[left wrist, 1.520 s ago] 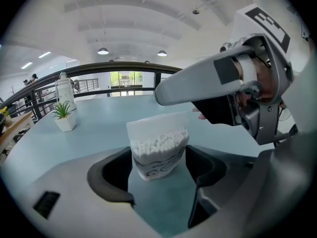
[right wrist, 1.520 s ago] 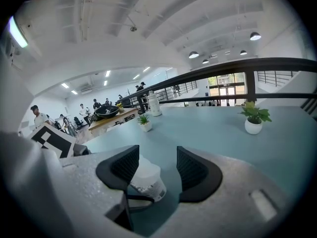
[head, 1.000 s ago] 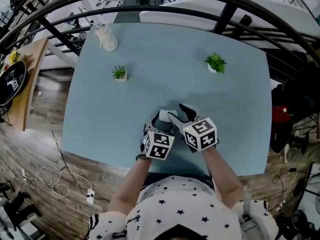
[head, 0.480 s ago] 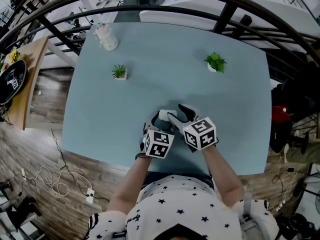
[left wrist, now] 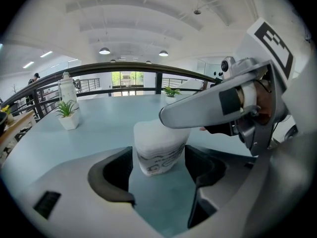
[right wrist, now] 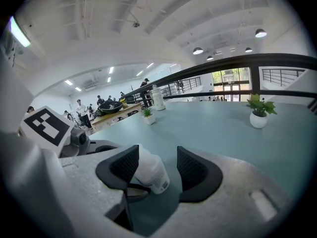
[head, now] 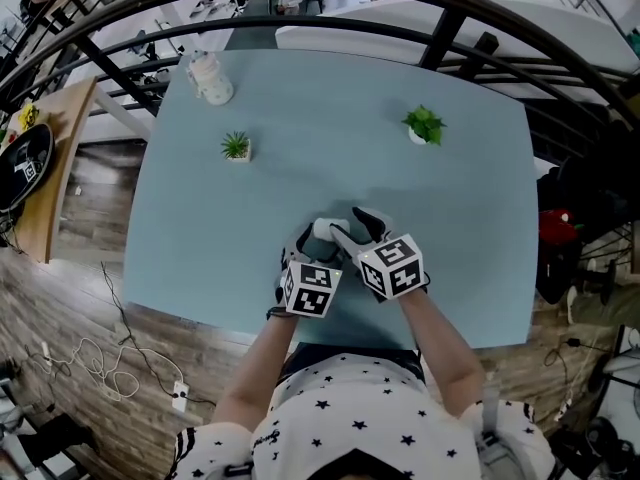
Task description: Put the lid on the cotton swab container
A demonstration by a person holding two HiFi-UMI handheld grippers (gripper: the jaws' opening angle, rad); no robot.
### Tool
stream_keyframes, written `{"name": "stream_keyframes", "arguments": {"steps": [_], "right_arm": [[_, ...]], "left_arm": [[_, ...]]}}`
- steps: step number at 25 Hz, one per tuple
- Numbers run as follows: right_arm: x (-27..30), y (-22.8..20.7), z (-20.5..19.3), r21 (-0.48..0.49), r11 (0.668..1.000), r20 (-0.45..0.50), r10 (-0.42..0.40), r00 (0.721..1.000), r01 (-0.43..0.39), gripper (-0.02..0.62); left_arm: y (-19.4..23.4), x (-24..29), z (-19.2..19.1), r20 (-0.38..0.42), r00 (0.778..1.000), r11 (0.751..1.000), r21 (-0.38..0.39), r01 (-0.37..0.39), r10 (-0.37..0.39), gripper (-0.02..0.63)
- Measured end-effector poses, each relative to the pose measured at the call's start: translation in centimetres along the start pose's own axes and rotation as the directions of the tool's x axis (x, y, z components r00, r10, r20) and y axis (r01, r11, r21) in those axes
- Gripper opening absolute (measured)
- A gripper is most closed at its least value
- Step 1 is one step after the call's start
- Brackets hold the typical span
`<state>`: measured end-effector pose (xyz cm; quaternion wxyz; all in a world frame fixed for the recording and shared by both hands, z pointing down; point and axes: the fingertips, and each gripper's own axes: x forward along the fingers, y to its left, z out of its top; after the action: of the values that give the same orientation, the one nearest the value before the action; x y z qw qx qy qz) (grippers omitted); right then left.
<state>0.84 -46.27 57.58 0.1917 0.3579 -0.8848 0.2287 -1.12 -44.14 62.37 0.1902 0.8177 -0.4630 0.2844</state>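
The white cotton swab container [head: 323, 230] stands upright on the blue table [head: 200, 228] near its front edge. My left gripper [head: 316, 240] has a jaw against each side of the container [left wrist: 159, 150] and is shut on it. My right gripper [head: 352, 228] comes in from the right and stands open. One of its fingers [left wrist: 213, 105] lies across the container's top and hides it. In the right gripper view the container [right wrist: 148, 172] rests by the left jaw, with a gap to the right jaw. No separate lid can be made out.
Two small potted plants [head: 236, 147] [head: 425, 125] and a white bottle [head: 210, 76] stand toward the table's far side. A dark railing curves behind the table. A wooden bench is at the left, and cables lie on the floor.
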Motion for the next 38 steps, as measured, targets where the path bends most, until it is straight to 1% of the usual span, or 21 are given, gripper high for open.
{"name": "stream_keyframes", "arguments": {"steps": [3, 6, 8, 13, 16, 17, 20, 23, 26, 28, 32, 38], "right_arm": [[-0.6, -0.1, 0.5, -0.027, 0.999, 0.034, -0.037, 0.999, 0.038, 0.224], [-2.3, 0.3, 1.5, 0.007, 0.998, 0.118, -0.062, 0.991, 0.061, 0.222], [-3.5, 0.8, 1.7, 0.018, 0.997, 0.148, -0.079, 0.986, 0.077, 0.222], [-6.2, 2.4, 1.0, 0.019, 0.993, 0.173, -0.118, 0.978, 0.116, 0.202], [-7.7, 4.0, 0.4, 0.019, 0.992, 0.186, -0.128, 0.974, 0.127, 0.184], [-8.2, 4.5, 0.3, 0.018, 0.991, 0.193, -0.132, 0.972, 0.131, 0.169], [-9.7, 6.2, -0.2, 0.007, 0.989, 0.215, -0.147, 0.965, 0.149, 0.124], [-11.2, 7.7, -0.8, -0.001, 0.986, 0.233, -0.160, 0.959, 0.165, 0.078], [-12.8, 9.1, -1.6, -0.014, 0.984, 0.246, -0.171, 0.954, 0.180, 0.028], [-13.8, 10.2, -2.1, -0.021, 0.983, 0.254, -0.171, 0.952, 0.182, 0.009], [-15.6, 12.5, -3.2, -0.037, 0.983, 0.270, -0.165, 0.949, 0.181, 0.008], [-18.7, 15.8, -5.0, -0.045, 0.980, 0.301, -0.174, 0.938, 0.196, 0.008]], "left_arm": [[0.0, -1.1, 0.1, 0.019, 1.000, 1.000, -0.013, -0.003, 0.003, 0.331], [-0.2, -2.7, -0.1, 0.034, 0.999, 1.000, -0.019, -0.001, 0.002, 0.331], [-0.2, -3.9, -0.3, 0.047, 0.999, 1.000, -0.030, -0.004, 0.006, 0.331], [-0.2, -7.2, -0.9, 0.093, 0.996, 0.997, -0.081, 0.002, 0.006, 0.331], [-0.4, -9.3, -1.1, 0.134, 0.991, 0.995, -0.095, 0.005, 0.008, 0.326], [-0.5, -10.0, -1.2, 0.152, 0.988, 0.995, -0.098, 0.004, 0.011, 0.302], [-0.7, -12.1, -1.6, 0.204, 0.979, 0.993, -0.114, 0.001, 0.022, 0.147], [-1.3, -14.0, -2.4, 0.242, 0.970, 0.992, -0.125, 0.010, 0.020, 0.054], [-2.3, -15.9, -2.8, 0.274, 0.962, 0.992, -0.124, 0.024, 0.011, 0.030], [-2.7, -17.2, -3.1, 0.289, 0.957, 0.992, -0.124, 0.021, 0.015, 0.018], [-3.6, -19.9, -3.9, 0.309, 0.951, 0.992, -0.123, 0.013, 0.026, 0.005], [-5.5, -24.0, -5.5, 0.337, 0.941, 0.994, -0.104, 0.024, 0.013, 0.003]]}}
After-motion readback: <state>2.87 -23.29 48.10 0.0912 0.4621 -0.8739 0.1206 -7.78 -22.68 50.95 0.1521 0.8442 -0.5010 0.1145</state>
